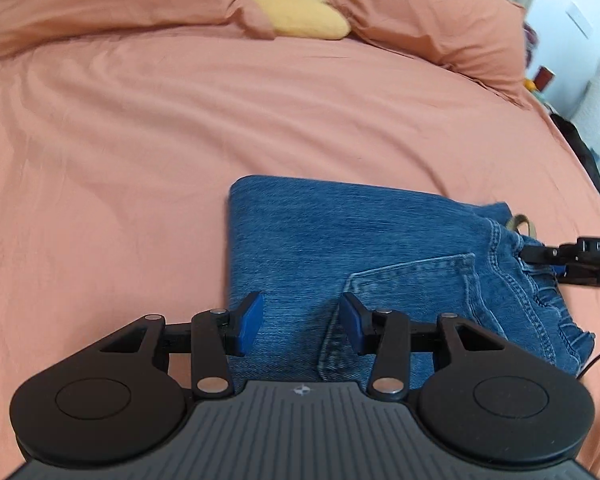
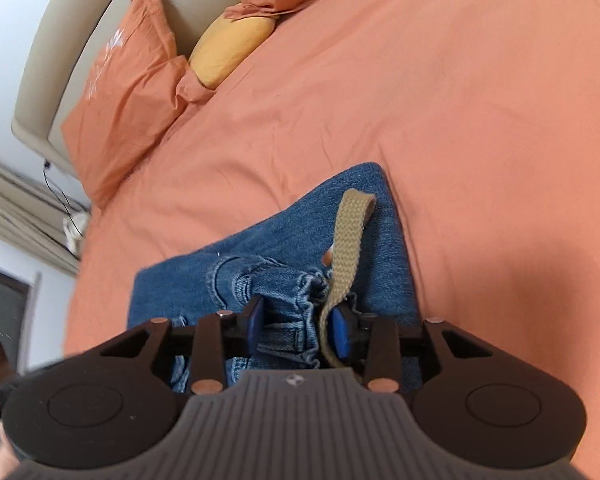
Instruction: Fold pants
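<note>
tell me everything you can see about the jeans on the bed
The jeans are blue denim, folded into a compact rectangle lying flat on the orange bedspread. A back pocket with pale stitching faces up, and the bunched waistband sits at one end, with a tan woven belt trailing across the fabric. The right tongs straddle the waistband with a gap between pads. The left tongs hover open above the near edge.
</note>
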`<state>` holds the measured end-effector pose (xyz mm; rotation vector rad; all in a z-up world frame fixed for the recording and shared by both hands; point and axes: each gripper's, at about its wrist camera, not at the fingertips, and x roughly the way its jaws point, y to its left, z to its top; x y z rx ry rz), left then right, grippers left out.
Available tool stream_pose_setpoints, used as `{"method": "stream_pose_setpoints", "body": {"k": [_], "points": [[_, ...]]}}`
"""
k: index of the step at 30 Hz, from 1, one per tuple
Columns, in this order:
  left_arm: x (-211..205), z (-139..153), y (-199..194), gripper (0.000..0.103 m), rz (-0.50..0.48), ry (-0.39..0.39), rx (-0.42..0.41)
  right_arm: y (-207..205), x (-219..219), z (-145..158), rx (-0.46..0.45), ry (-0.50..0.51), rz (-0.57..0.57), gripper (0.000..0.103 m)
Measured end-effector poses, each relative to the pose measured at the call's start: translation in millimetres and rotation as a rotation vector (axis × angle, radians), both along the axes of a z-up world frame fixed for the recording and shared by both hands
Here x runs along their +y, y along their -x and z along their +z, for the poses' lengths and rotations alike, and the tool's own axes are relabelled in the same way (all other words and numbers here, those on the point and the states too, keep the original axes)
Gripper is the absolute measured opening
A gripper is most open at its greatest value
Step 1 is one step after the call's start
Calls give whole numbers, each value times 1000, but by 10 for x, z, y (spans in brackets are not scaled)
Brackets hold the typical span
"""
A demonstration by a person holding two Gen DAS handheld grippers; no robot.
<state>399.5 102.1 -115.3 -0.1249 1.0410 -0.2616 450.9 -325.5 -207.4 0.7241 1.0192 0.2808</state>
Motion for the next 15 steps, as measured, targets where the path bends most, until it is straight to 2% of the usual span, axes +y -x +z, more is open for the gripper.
{"method": "stream_pose_setpoints", "body": {"k": [2, 4, 7, 13, 15], "points": [[46, -24, -8, 52, 20, 18, 7, -8, 5, -65, -8, -41, -9, 19], [76, -6, 6, 52, 24, 15, -1, 24, 79, 12, -38, 2, 12, 16], [126, 48, 8, 52, 32, 13, -32, 74, 248, 365, -128, 94, 82, 13], [208, 174, -83, 47, 80, 57, -74, 79, 462, 1196, -308, 123, 142, 12], [202, 218, -115, 47, 88, 63, -93, 16, 477, 1336, -319, 165, 138, 12]]}}
